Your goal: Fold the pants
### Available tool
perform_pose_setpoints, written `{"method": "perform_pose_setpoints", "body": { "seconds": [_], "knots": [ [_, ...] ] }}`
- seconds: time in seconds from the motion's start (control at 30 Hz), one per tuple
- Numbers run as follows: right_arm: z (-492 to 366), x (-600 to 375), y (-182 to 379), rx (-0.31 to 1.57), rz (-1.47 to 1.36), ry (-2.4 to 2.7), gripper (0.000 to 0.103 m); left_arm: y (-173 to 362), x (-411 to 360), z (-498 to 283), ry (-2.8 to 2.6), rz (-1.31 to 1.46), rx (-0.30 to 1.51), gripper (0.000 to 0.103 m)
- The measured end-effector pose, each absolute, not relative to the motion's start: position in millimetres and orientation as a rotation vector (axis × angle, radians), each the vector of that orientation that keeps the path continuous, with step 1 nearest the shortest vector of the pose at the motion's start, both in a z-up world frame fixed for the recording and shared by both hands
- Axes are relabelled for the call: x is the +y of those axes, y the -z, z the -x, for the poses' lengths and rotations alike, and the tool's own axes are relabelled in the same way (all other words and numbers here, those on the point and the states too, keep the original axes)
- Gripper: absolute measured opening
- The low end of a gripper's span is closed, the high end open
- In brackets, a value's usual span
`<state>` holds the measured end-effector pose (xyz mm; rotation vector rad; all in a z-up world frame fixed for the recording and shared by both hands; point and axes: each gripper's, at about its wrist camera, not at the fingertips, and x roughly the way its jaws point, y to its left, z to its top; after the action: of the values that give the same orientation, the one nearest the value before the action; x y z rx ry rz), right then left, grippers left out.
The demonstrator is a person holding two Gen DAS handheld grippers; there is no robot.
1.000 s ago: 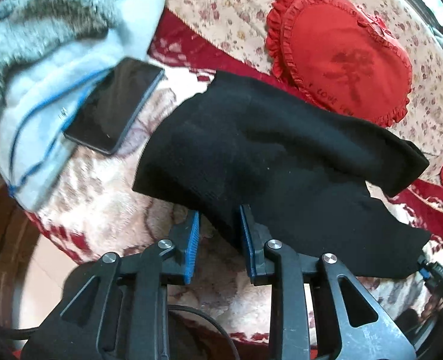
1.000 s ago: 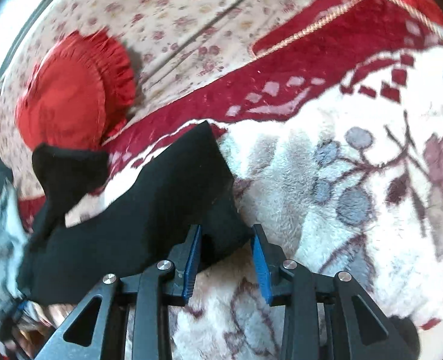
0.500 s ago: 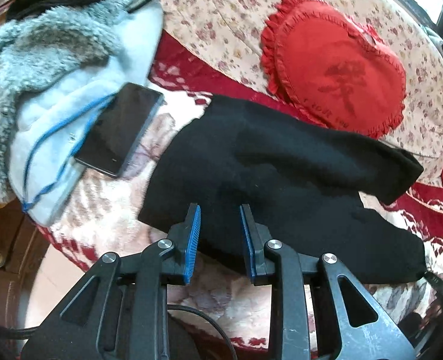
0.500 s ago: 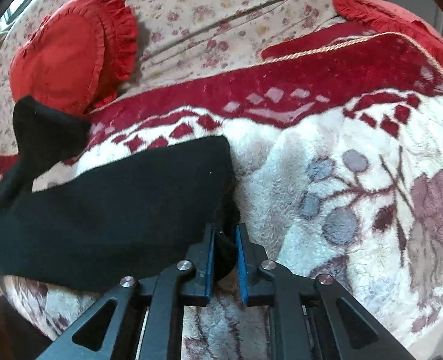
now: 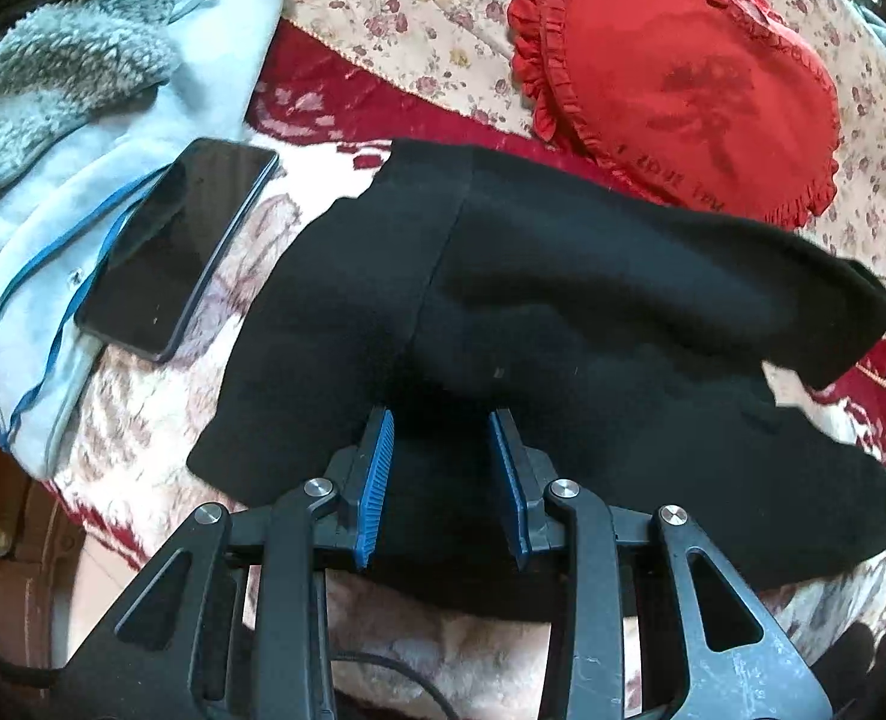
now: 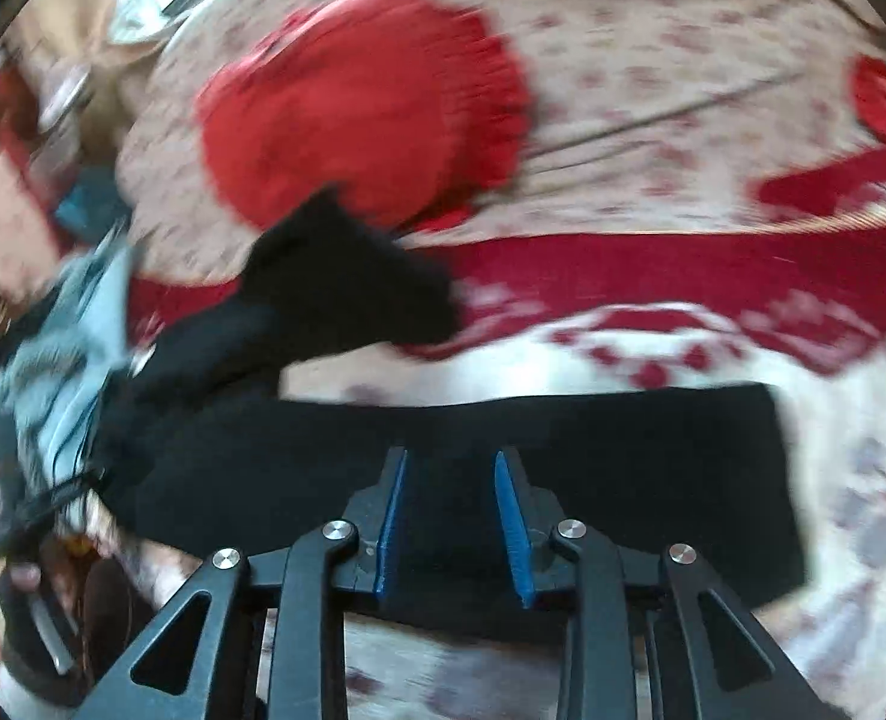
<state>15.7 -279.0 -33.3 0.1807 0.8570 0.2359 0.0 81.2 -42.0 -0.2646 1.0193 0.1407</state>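
Black pants [image 5: 563,312] lie spread on a red-and-cream floral blanket [image 5: 143,408]. One leg reaches right toward the red heart cushion. My left gripper [image 5: 443,426] is open, its blue pads over the near edge of the pants, with fabric between them. In the blurred right wrist view the pants [image 6: 623,456] lie as a wide black band, with a leg [image 6: 347,276] going up left. My right gripper [image 6: 450,462] is open over the band's near part.
A black phone [image 5: 179,246] rests on a pale blue fleece garment [image 5: 83,138] at left. A red heart cushion [image 5: 683,78] lies behind the pants on a floral cover and also shows in the right wrist view [image 6: 359,102]. The bed's edge drops away at lower left.
My left gripper moved forward over the pants' edge. My right gripper closed on the leg end half a second ago, has opened again and swung left along the pants; its view is blurred.
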Motion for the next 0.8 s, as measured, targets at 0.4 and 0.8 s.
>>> {"method": "perform_pose_setpoints", "body": {
  "seconds": [0.4, 0.8],
  "knots": [
    [-76.4, -134.9, 56.5, 0.924, 0.007, -0.444, 0.028, 47.7, 77.3, -28.8, -0.128, 0.240, 1.021, 0.046],
    [-118.4, -92.4, 20.6, 0.856, 0.084, -0.527, 0.028, 47.2, 91.6, -50.3, -0.110, 0.272, 0.996, 0.055]
  ]
}}
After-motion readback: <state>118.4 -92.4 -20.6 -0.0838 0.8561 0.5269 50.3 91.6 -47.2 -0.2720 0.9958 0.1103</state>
